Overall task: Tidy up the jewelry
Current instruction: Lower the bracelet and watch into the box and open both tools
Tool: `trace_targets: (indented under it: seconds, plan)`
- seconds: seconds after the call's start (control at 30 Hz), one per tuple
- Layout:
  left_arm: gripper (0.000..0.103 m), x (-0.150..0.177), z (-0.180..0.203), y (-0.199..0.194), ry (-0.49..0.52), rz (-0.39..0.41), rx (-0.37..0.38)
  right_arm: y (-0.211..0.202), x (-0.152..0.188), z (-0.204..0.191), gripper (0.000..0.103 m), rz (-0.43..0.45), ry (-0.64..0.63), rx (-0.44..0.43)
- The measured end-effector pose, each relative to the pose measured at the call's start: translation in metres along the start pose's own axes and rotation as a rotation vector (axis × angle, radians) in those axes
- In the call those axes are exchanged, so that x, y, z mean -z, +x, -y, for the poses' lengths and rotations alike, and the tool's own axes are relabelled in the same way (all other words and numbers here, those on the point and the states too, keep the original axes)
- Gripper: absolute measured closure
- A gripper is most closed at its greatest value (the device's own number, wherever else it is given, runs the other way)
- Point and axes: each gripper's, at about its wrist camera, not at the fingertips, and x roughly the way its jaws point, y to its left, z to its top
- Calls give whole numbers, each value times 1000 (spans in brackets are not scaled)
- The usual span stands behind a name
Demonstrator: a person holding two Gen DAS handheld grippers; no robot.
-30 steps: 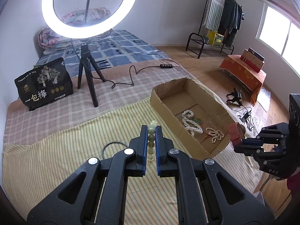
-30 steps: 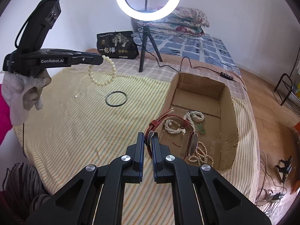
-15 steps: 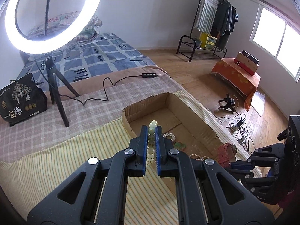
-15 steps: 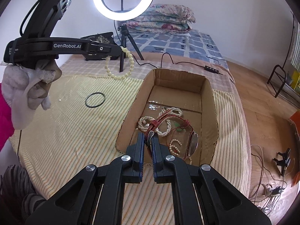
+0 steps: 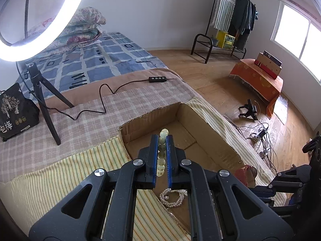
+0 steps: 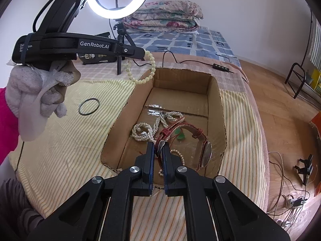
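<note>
Both claws have moved toward the cardboard box (image 6: pixel 214 92) since one second ago: the left claw (image 5: pixel 162 146) was over the striped cloth and now hangs over the near corner of the box, and the right claw (image 6: pixel 157 150) now stands over the box's near end.

The left claw is clenched on a pale green bead bracelet (image 6: pixel 149 68), which hangs as a loop below the fingertips, in the air just over the box's left rim. The right claw is clenched on the strap of a red watch (image 6: pixel 192 134); the watch hangs inside the box, and I cannot tell if its round face touches the bottom.

I judge the bracelet to be light and limp, with hard, smooth beads that can slip; a hold across the string of beads, as now, seems good. The watch looks heavier, with a stiff case and a soft strap, so the strap near the buckle is the safe place to grip, and the glass face should not be dropped hard.

Count: one bead bracelet, one watch, and one thin black ring (image 6: pixel 88 106) lying on the striped cloth of the bed (image 6: pixel 64 160), apart from the box. In the box lie white pearl strings (image 6: pixel 149 128), at least two but tangled, and one small green piece (image 6: pixel 180 134).
</note>
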Motion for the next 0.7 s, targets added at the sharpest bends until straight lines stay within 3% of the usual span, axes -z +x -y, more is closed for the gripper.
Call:
trace_targets:
  seconds: [0.37,0.67,0.7]
  plan:
    - [98,0,13,16,24,-15,-8,11,-1,3,96,-9,10,-16]
    - [97,0,19,14,50,-7,-32,7,-1,-1,88,6,4,-2]
    - [97,0,18,13,52,-6,-37,6,-2,-2,82,9,3,0]
